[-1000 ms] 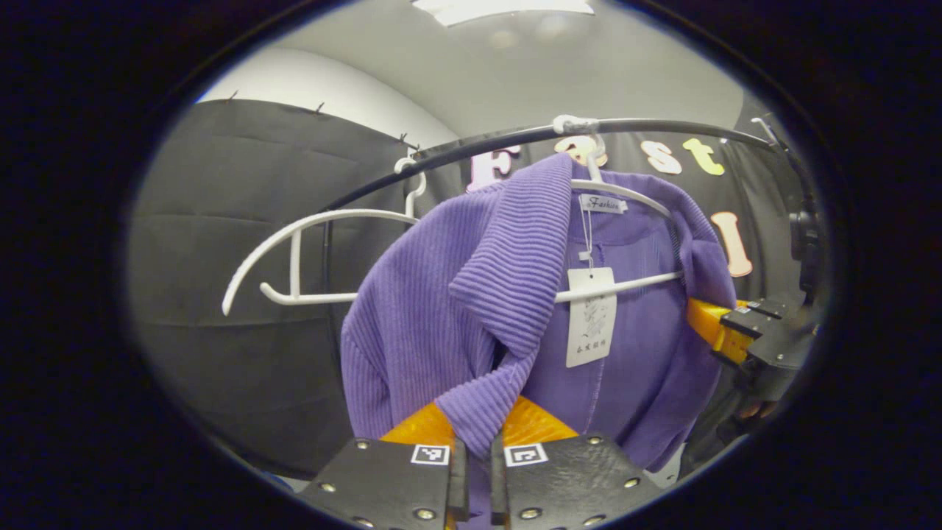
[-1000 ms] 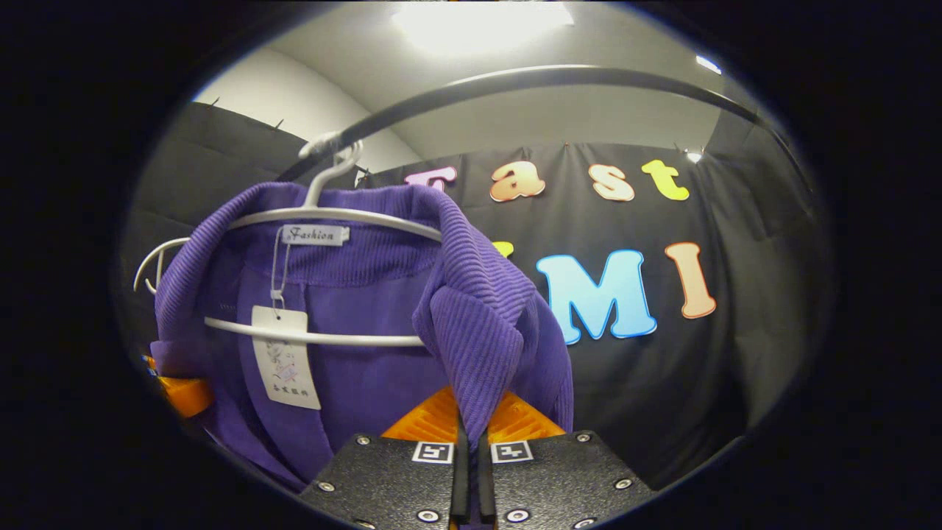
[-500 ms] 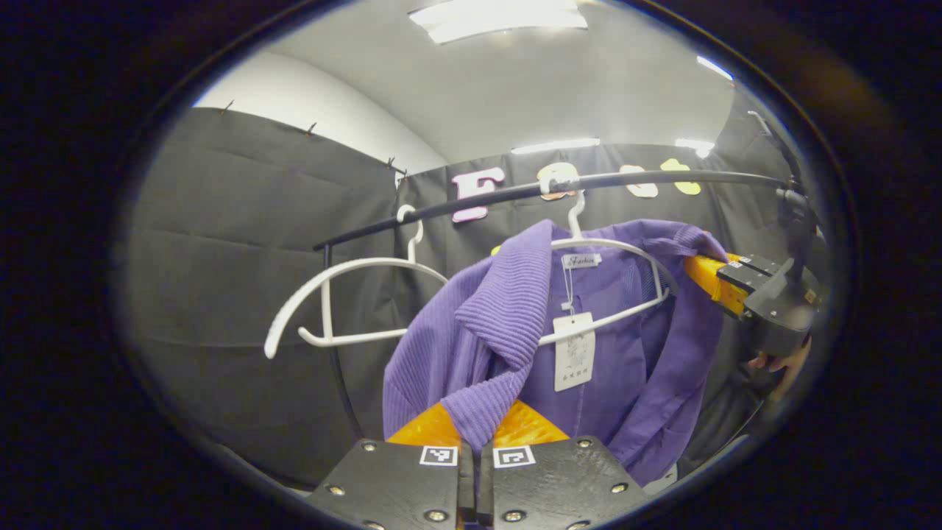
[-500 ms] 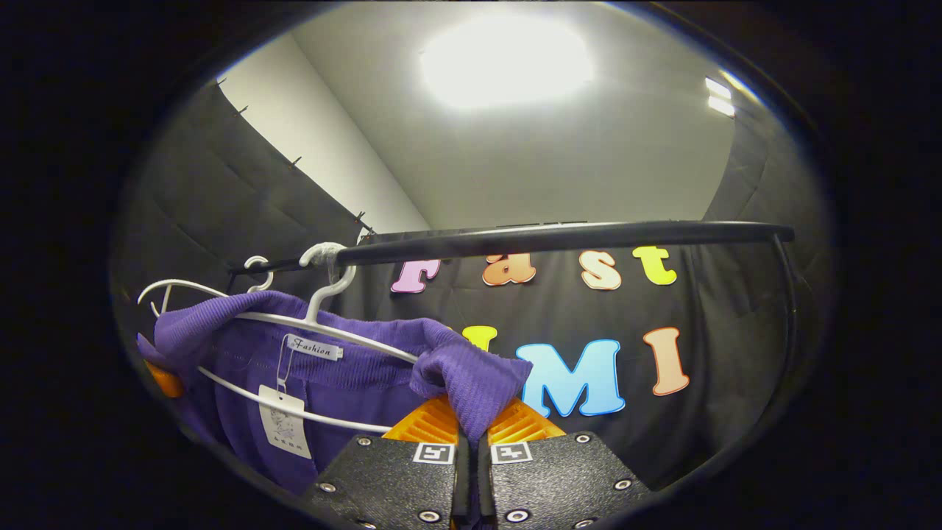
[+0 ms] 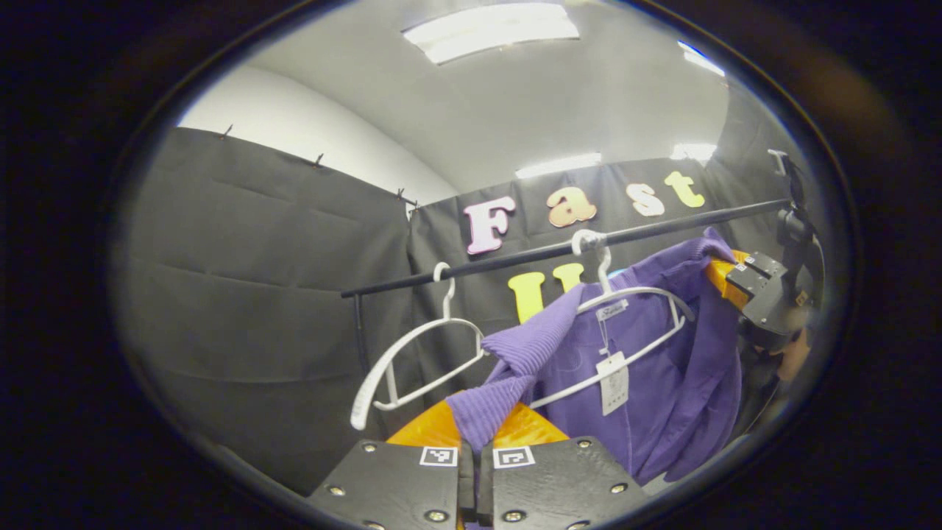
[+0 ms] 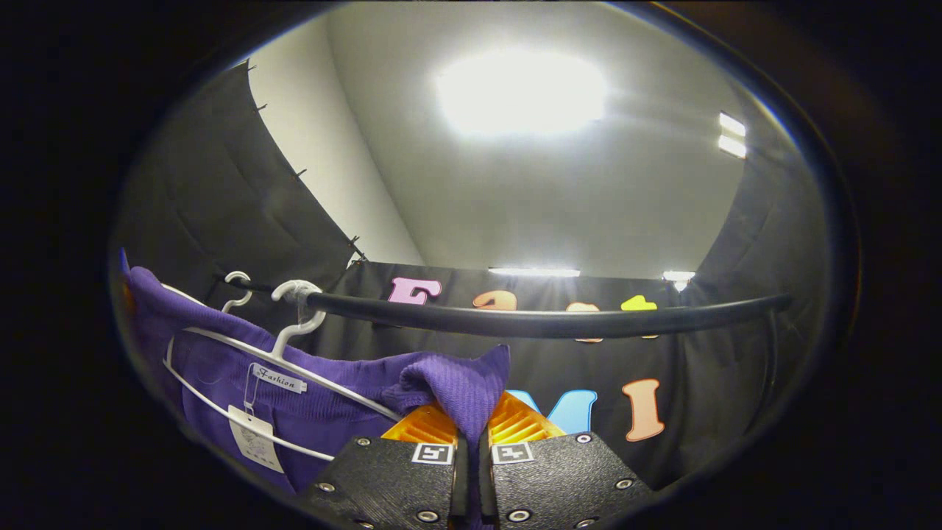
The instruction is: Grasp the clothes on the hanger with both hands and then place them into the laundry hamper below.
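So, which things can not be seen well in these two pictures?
- Lower part of the purple garment: cut off by the bottom edge, left gripper view.
- Printing on the paper tag: too small, right gripper view.
- Cloth inside the left gripper and right gripper: hidden between the closed fingers.
- Far end of the rail: lost at the dark edge, right gripper view.

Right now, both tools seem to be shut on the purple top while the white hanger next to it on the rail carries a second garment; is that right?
Not quite. Both the left tool and the right tool are shut on the purple top, but the neighbouring white hanger on the rail is bare. The left gripper view shows its frame with nothing draped on it.
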